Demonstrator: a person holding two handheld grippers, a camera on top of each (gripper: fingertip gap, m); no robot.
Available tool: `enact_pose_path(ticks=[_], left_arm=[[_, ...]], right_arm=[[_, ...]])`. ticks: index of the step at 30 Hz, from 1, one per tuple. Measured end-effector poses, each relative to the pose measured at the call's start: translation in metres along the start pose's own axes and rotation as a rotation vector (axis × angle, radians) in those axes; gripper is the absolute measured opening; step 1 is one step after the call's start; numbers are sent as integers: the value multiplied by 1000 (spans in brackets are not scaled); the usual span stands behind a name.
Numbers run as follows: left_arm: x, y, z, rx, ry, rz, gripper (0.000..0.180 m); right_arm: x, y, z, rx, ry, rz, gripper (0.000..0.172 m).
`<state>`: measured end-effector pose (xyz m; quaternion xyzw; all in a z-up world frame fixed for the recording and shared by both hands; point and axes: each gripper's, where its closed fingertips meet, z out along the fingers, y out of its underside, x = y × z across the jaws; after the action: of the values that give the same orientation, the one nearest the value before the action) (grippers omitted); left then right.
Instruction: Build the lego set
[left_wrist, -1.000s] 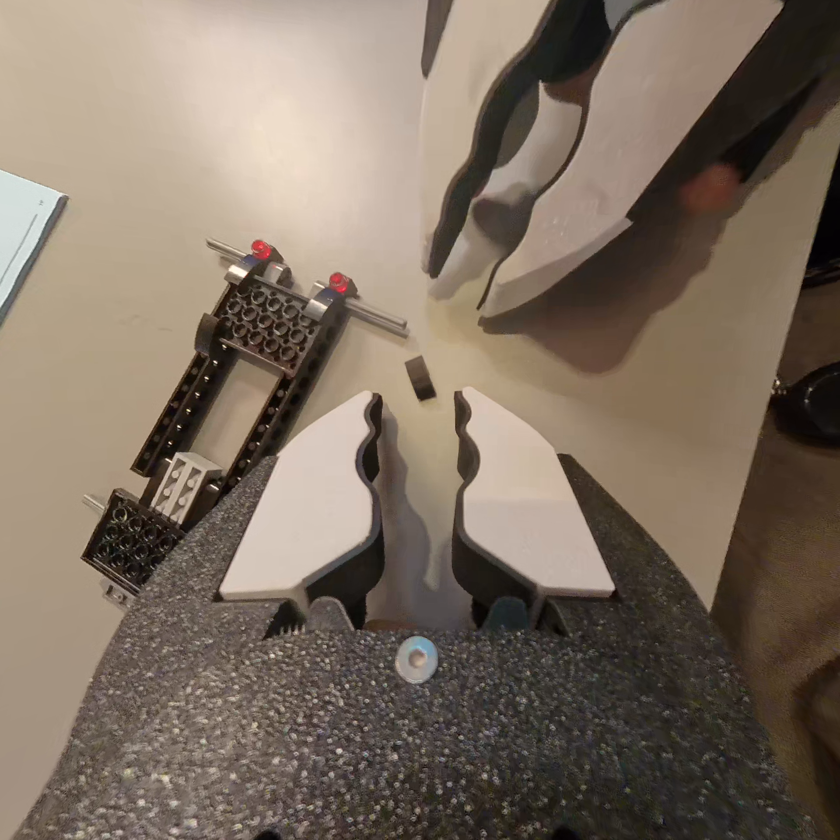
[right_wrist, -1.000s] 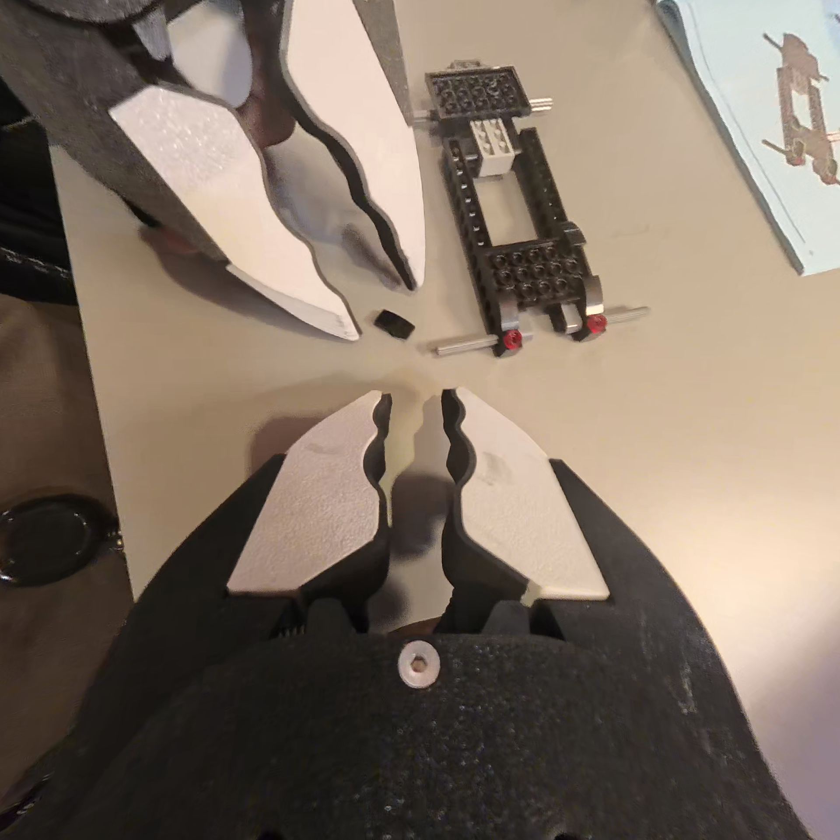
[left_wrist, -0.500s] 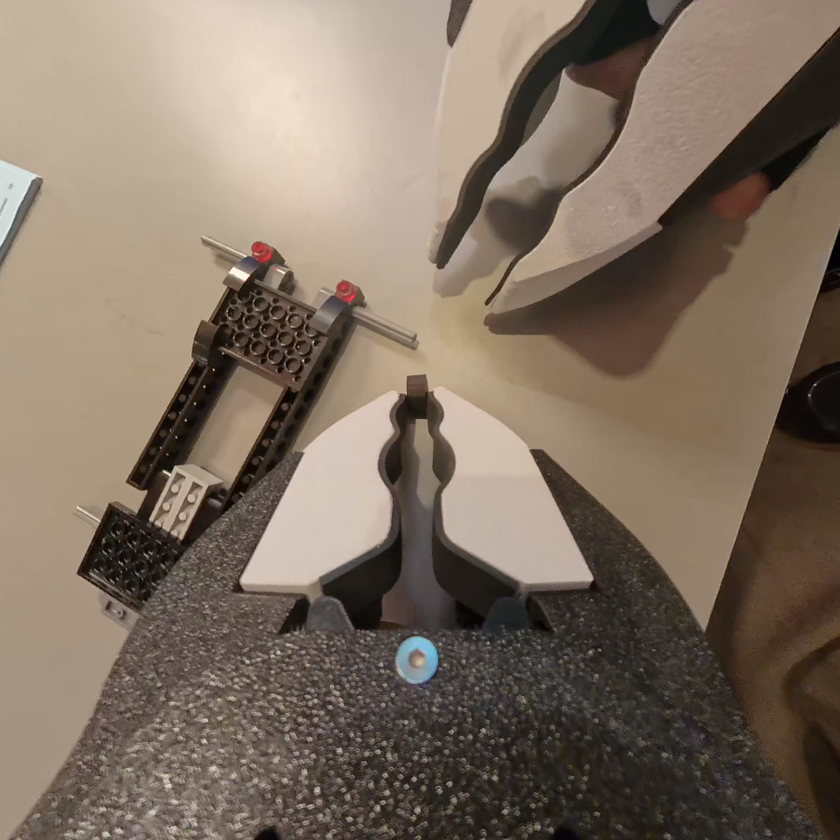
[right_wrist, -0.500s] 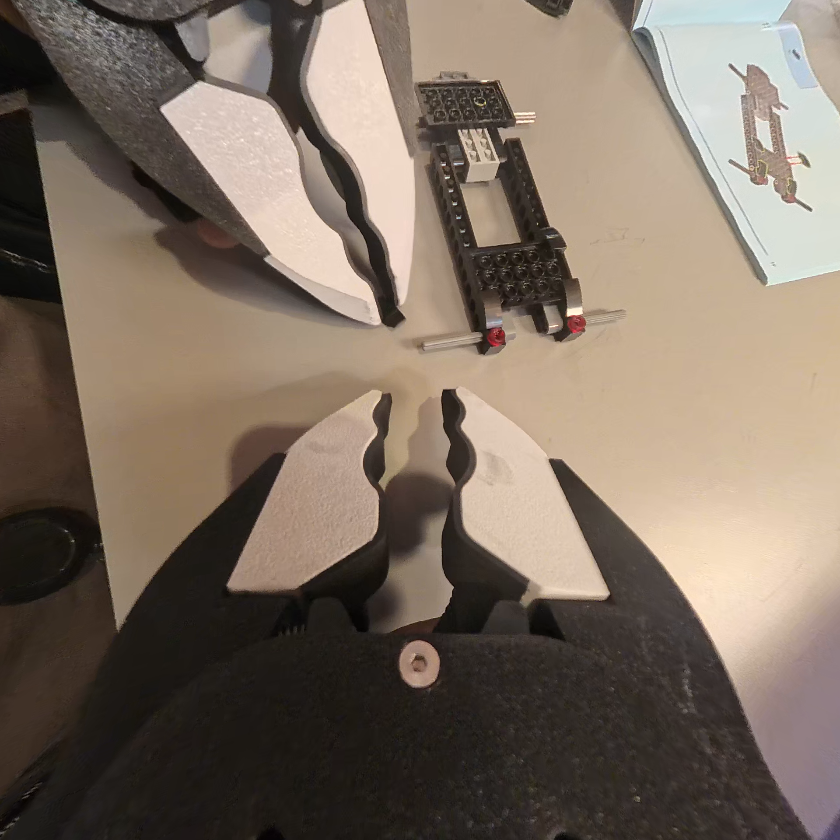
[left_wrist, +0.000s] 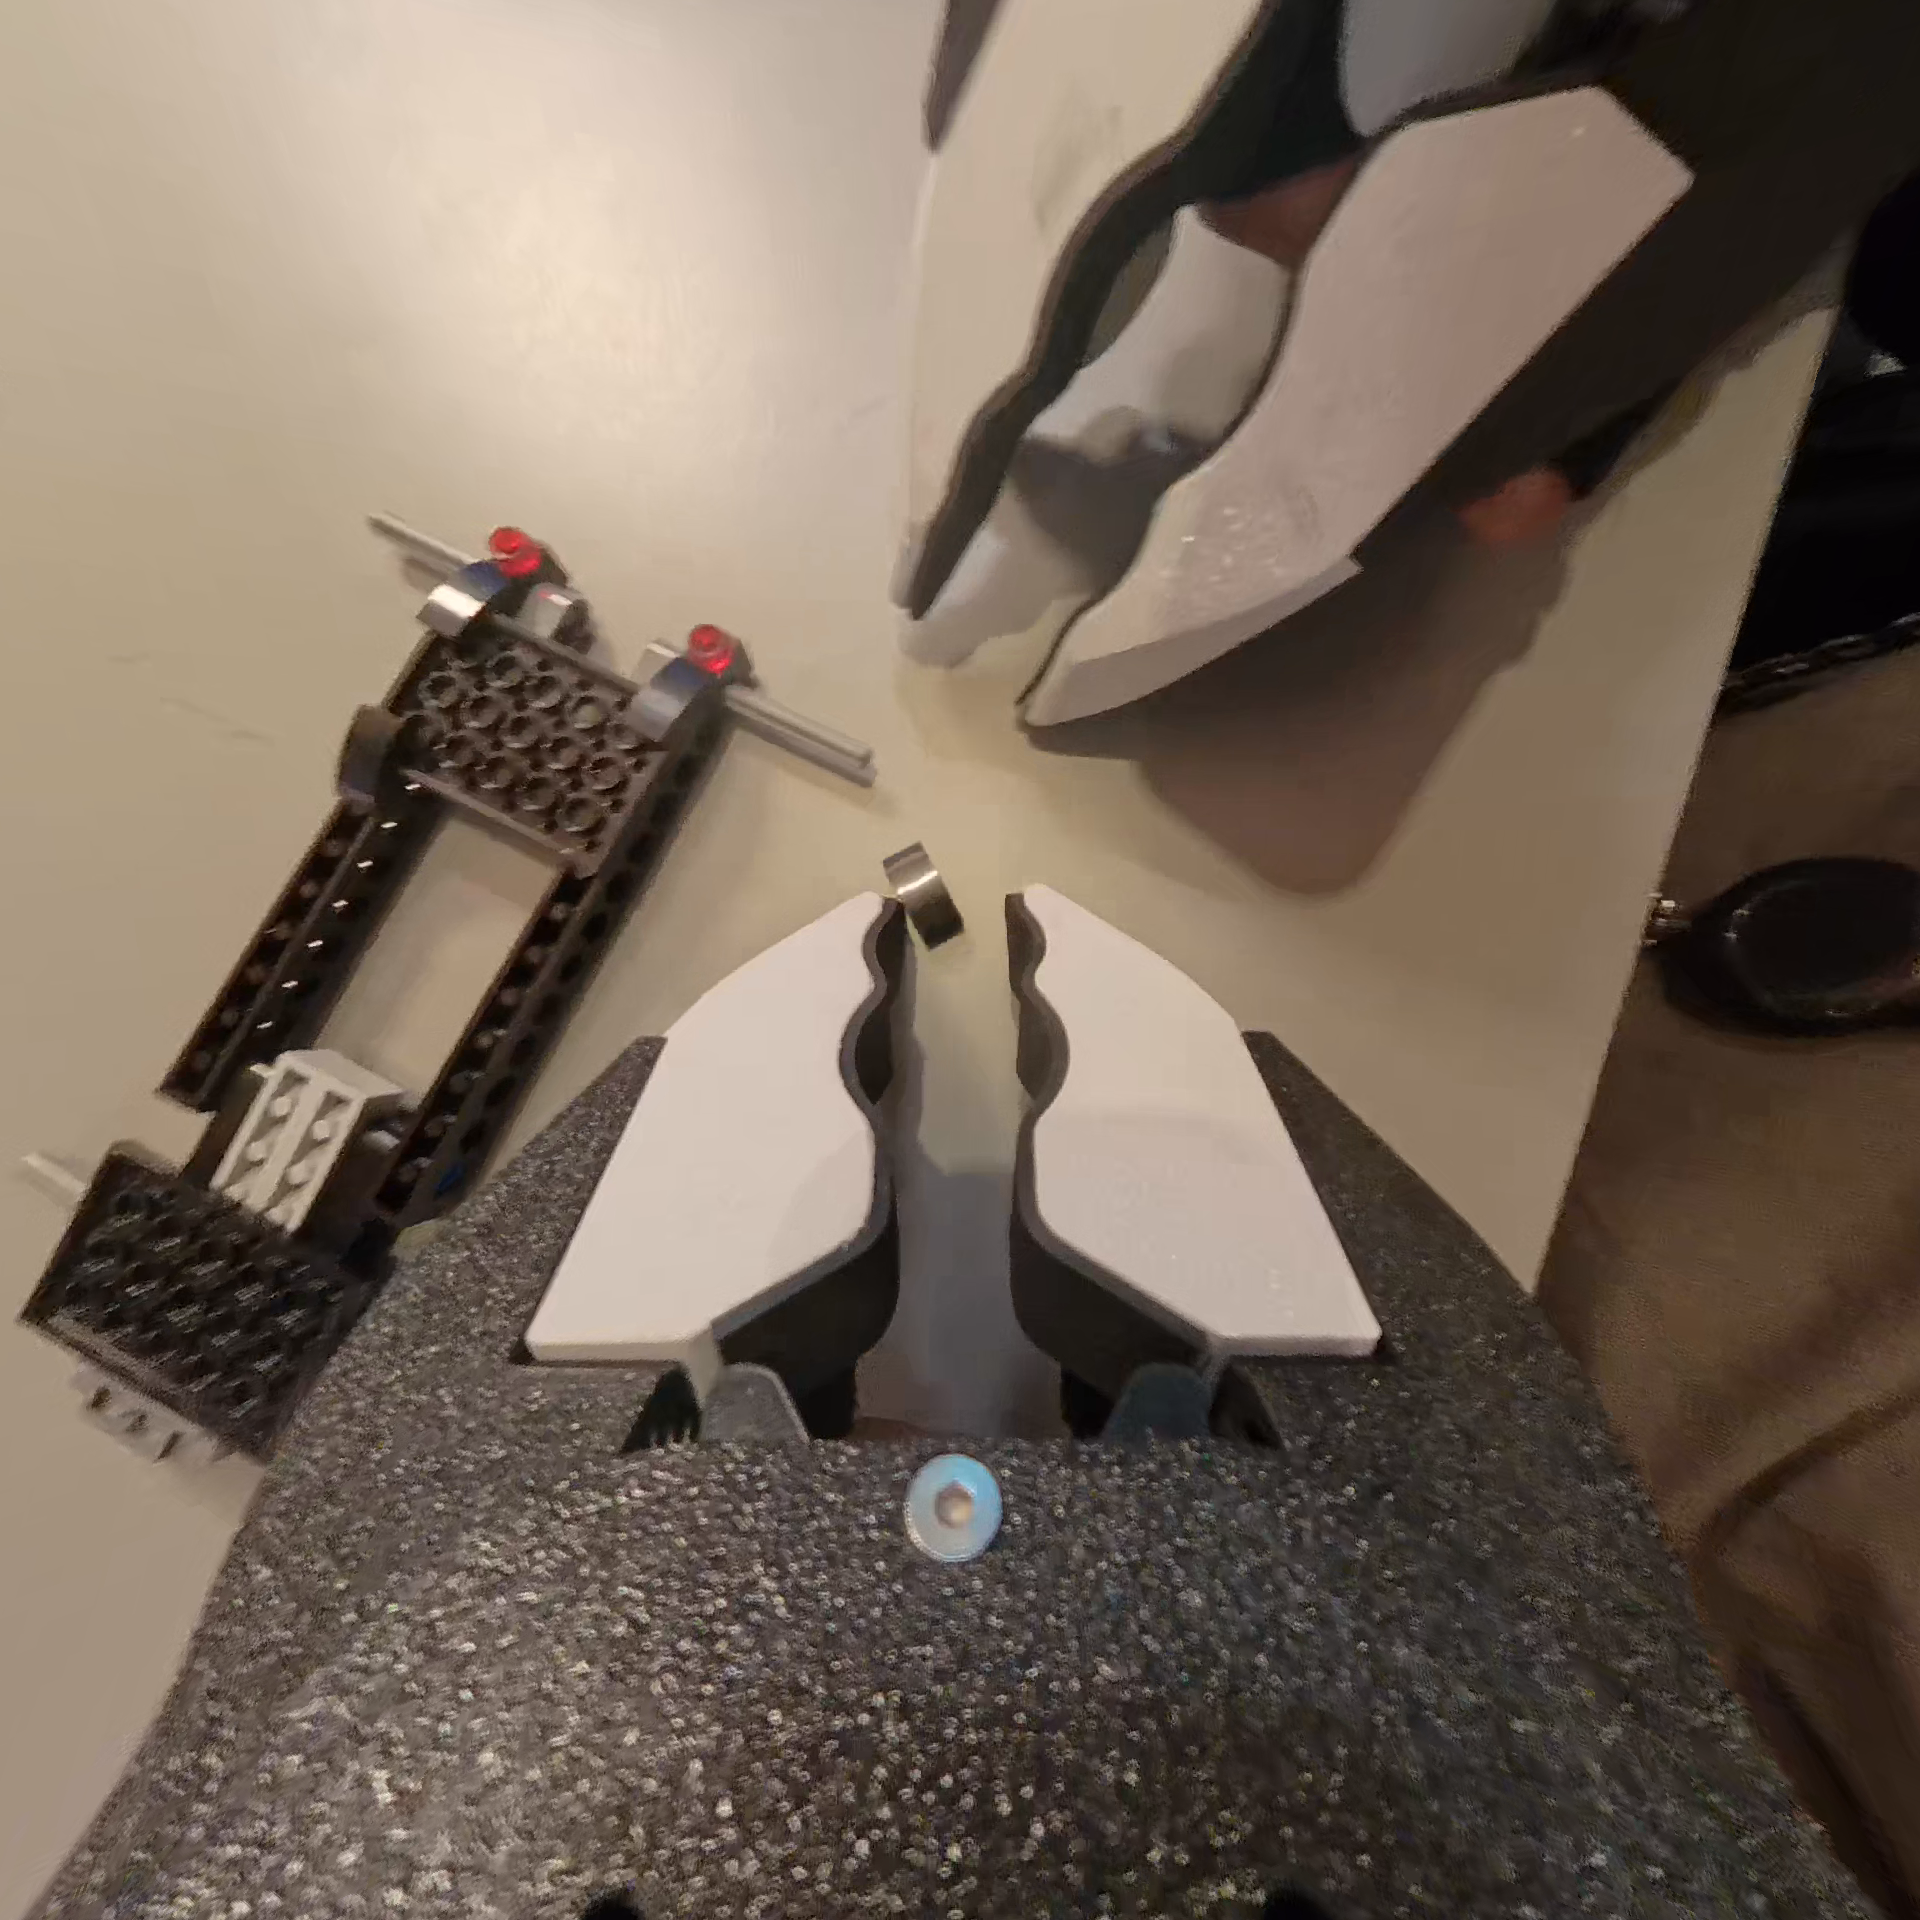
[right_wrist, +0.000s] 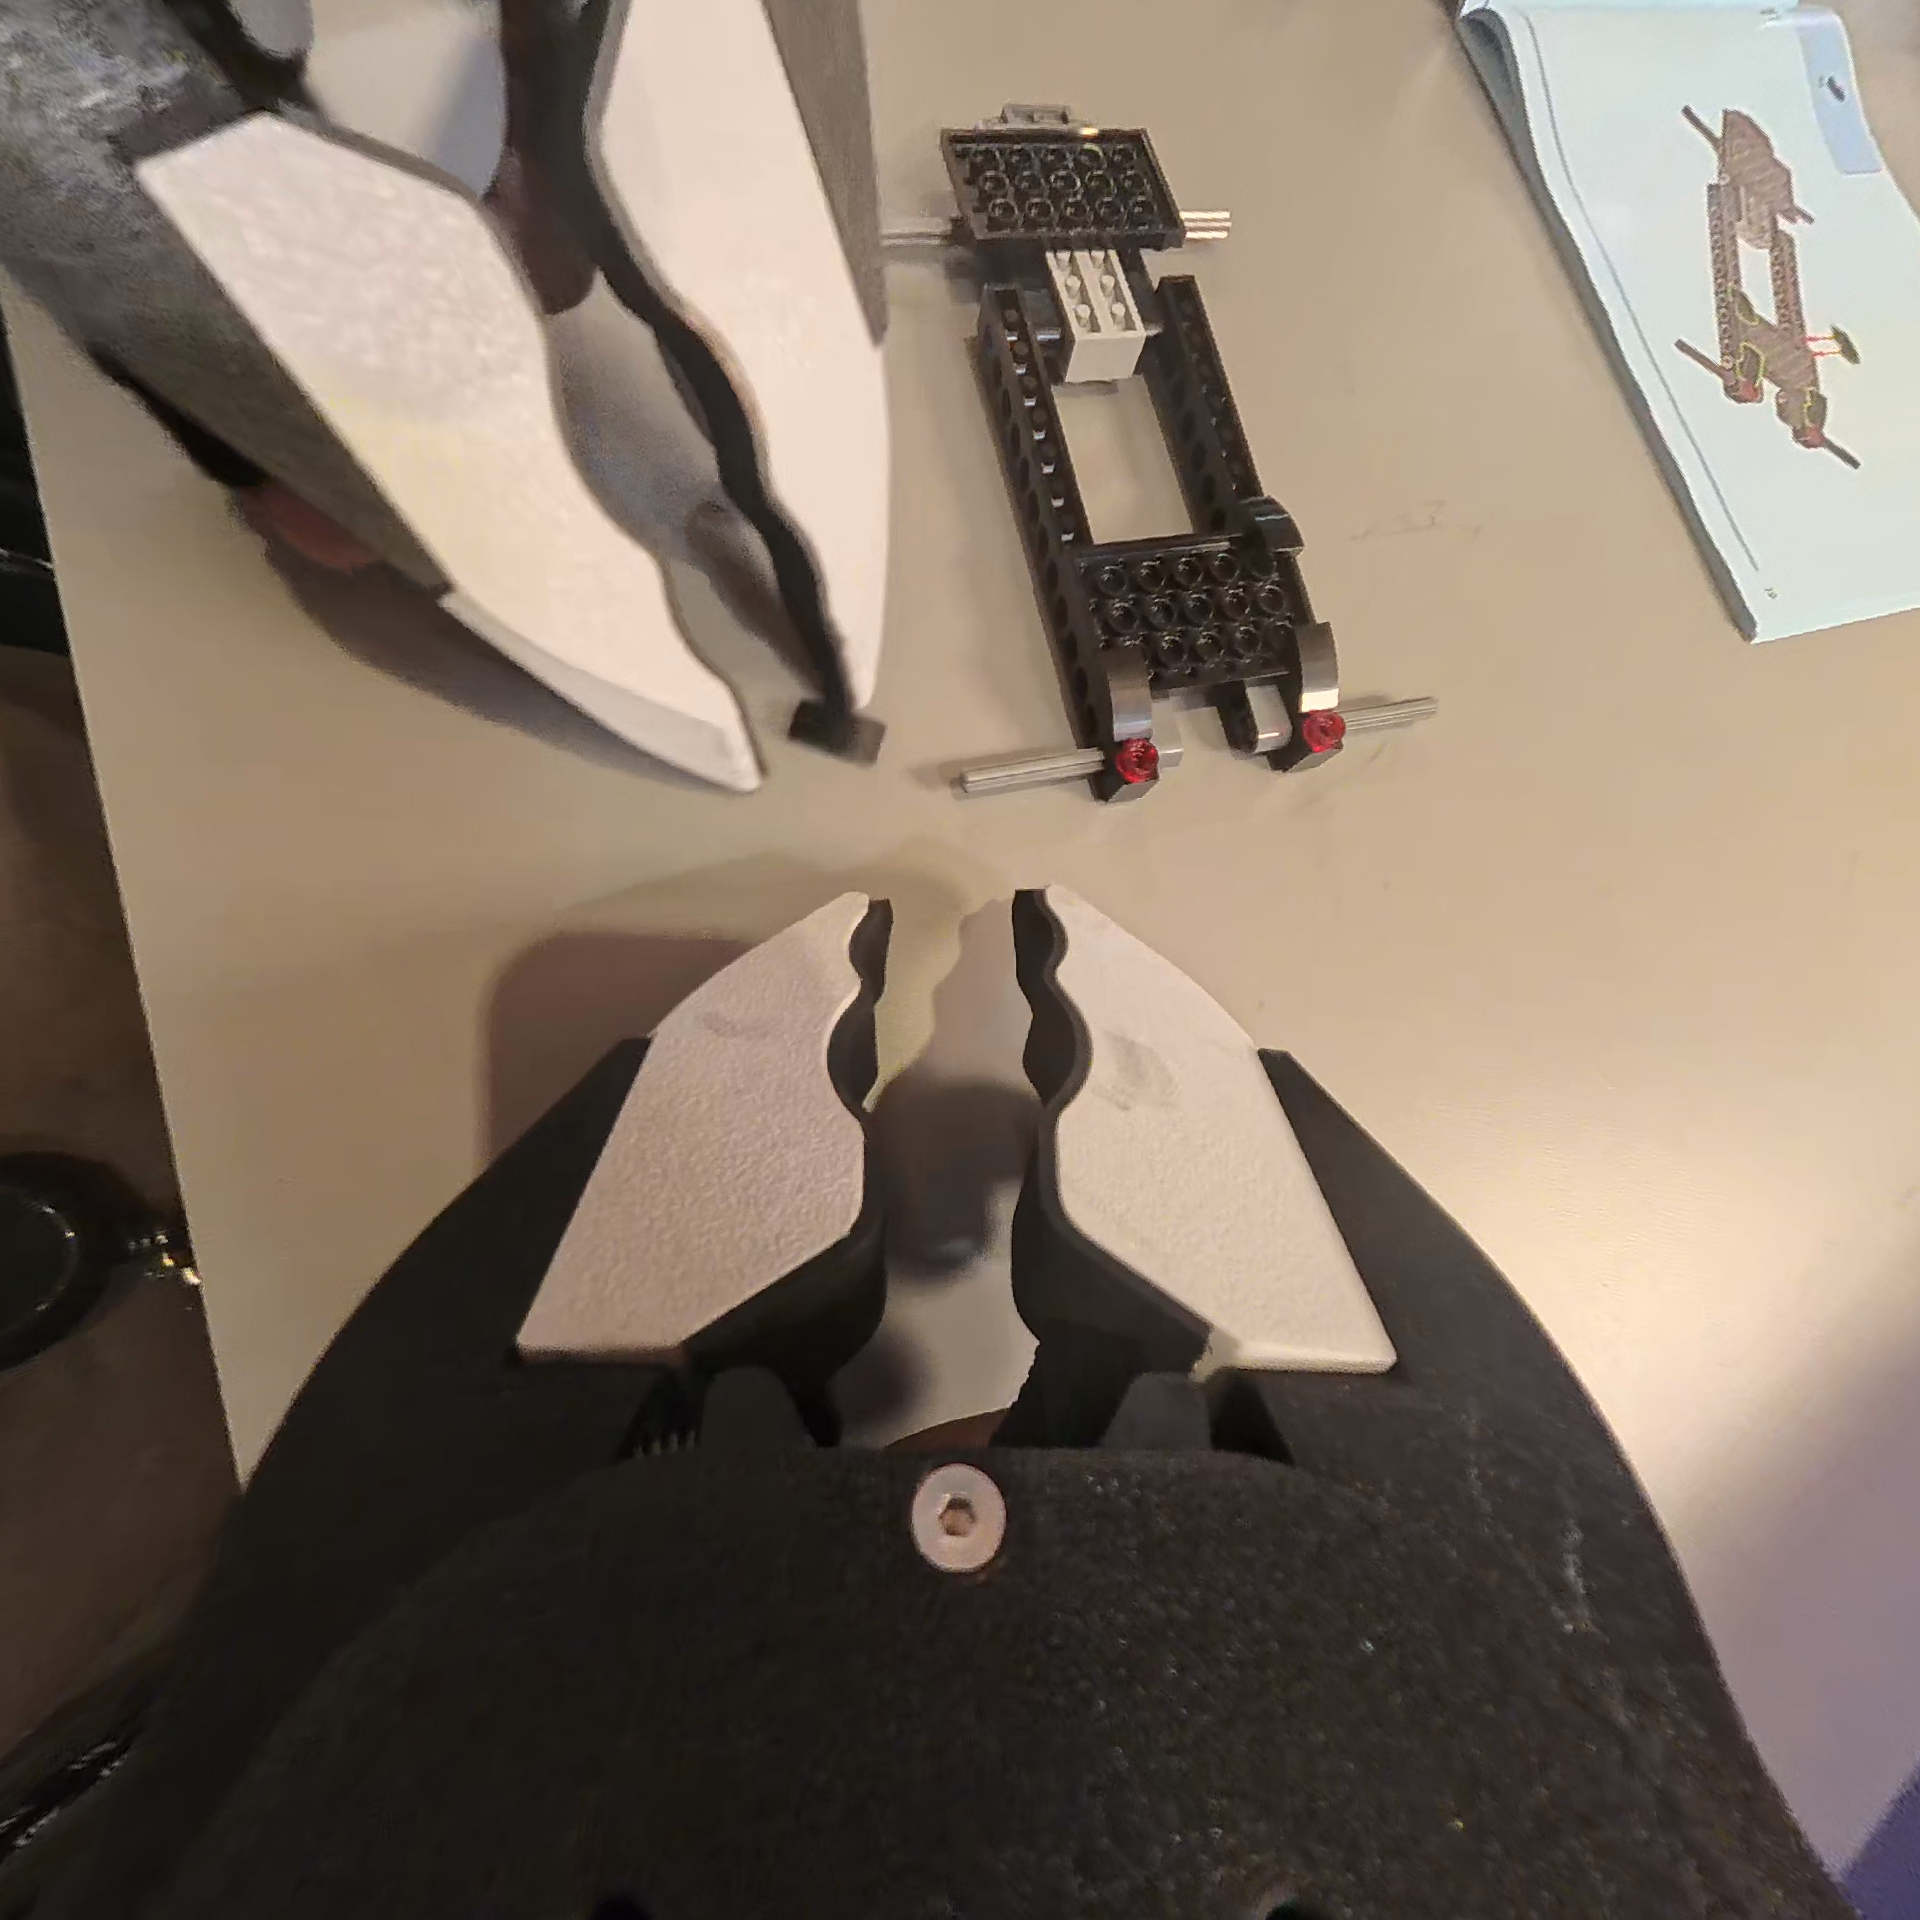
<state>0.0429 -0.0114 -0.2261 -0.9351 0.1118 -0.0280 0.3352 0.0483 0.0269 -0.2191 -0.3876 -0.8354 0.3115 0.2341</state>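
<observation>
My left gripper (left_wrist: 951, 904) hovers low over the beige table (left_wrist: 520, 260) with its jaws apart. A small black curved brick (left_wrist: 923, 896) stands at its left fingertip, and a clear gap separates it from the right pad, so it is not gripped. The right wrist view shows the same brick (right_wrist: 831, 732) on the table at the left gripper's tips. A black brick chassis (left_wrist: 499, 831) with grey axles and red studs lies just left of it. My right gripper (right_wrist: 951, 904) is open and empty, facing the left one from across the brick.
A light blue instruction booklet (right_wrist: 1714, 312) lies at the far right of the right wrist view. The table edge runs close by on the side of both grippers, with a dark round object (left_wrist: 1787, 956) beyond it on brown fabric. Spacing between my two grippers at the tips: around 4 centimeters.
The left gripper closed on the small black brick half a second ago, then opened; the brick now stands free at its left fingertip. The right gripper has barely moved.
</observation>
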Motion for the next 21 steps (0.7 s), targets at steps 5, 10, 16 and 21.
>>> enact_pose_path(ticks=[5,10,16,21], left_arm=[[27,-6,1,24,118,3,22],[23,-8,-2,5,75,167,26],[12,-11,-5,25,144,604,30],[0,-16,1,7,281,685,31]], right_arm=[[2,-3,-3,26,-9,22,24],[2,-4,-5,43,3,15,24],[0,-4,-5,43,-9,10,24],[0,-5,-6,56,-24,28,24]])
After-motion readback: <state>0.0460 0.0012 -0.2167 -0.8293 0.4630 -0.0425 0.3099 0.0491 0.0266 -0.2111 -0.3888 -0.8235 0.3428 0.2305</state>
